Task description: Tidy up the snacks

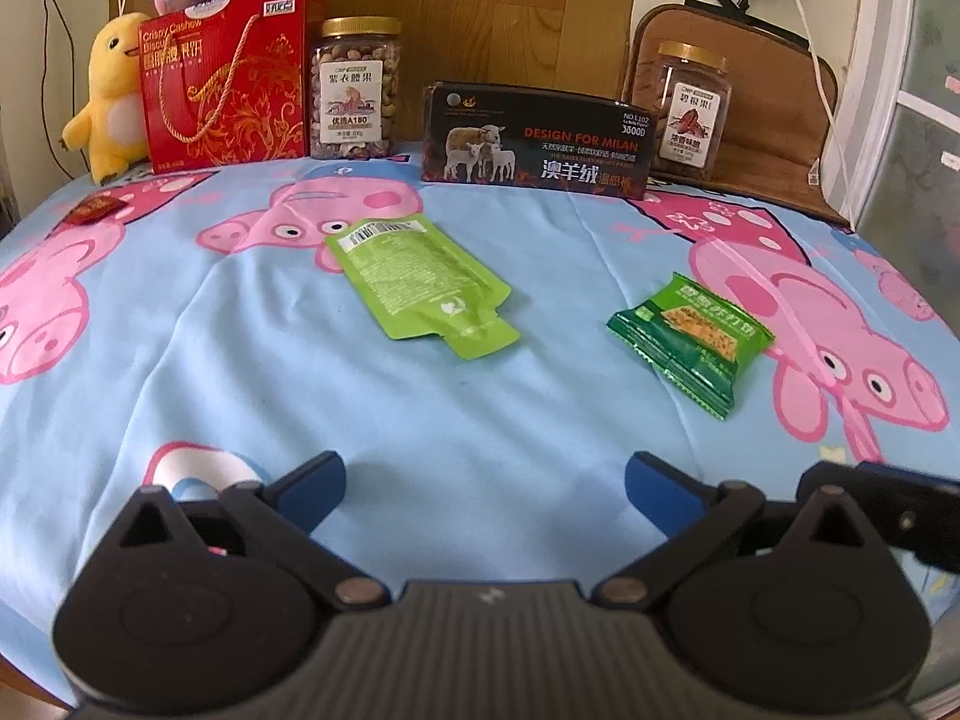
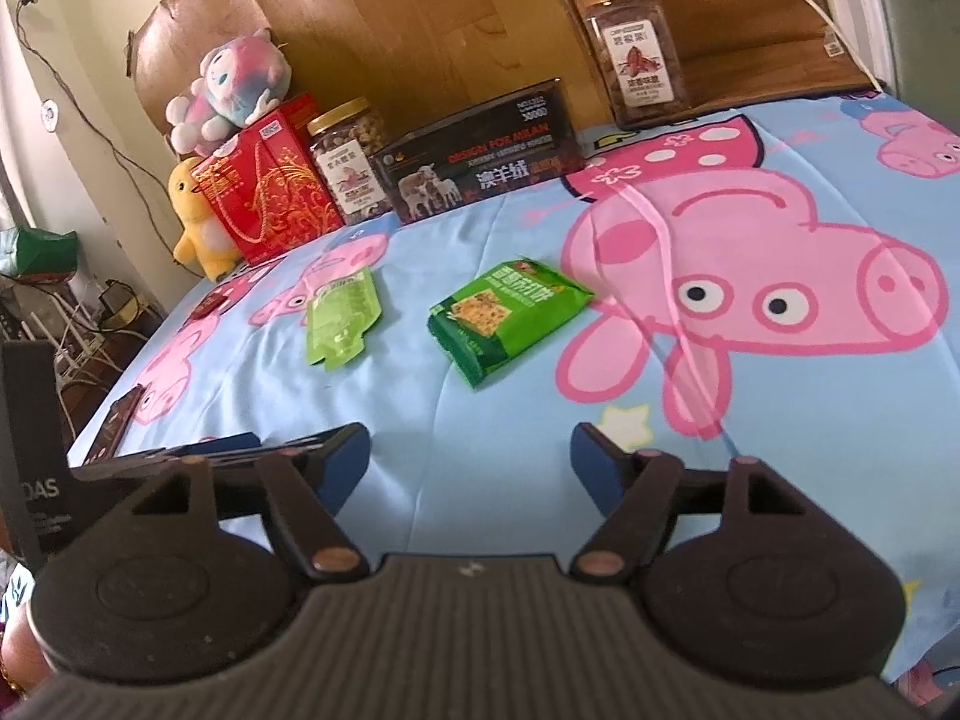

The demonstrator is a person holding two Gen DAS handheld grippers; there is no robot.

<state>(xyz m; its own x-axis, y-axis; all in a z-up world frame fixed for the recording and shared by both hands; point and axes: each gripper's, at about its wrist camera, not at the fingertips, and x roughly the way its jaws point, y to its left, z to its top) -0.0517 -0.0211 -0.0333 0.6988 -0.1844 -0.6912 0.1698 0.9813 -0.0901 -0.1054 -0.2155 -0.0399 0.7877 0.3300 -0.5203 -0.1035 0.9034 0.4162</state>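
A light green pouch (image 1: 417,285) lies flat on the blue pig-print cloth (image 1: 480,408), ahead of my left gripper (image 1: 485,489), which is open and empty. A dark green cracker packet (image 1: 690,343) lies to the right of the pouch. In the right wrist view the cracker packet (image 2: 507,317) lies ahead of my open, empty right gripper (image 2: 470,463), with the pouch (image 2: 342,315) to its left. A small red packet (image 1: 95,207) lies at the far left of the cloth.
Along the back stand a red gift box (image 1: 225,78), a nut jar (image 1: 355,90), a black box (image 1: 534,141) and a second jar (image 1: 690,111). Plush toys (image 1: 111,99) sit at the back left. A dark flat item (image 2: 114,423) lies at the cloth's left edge.
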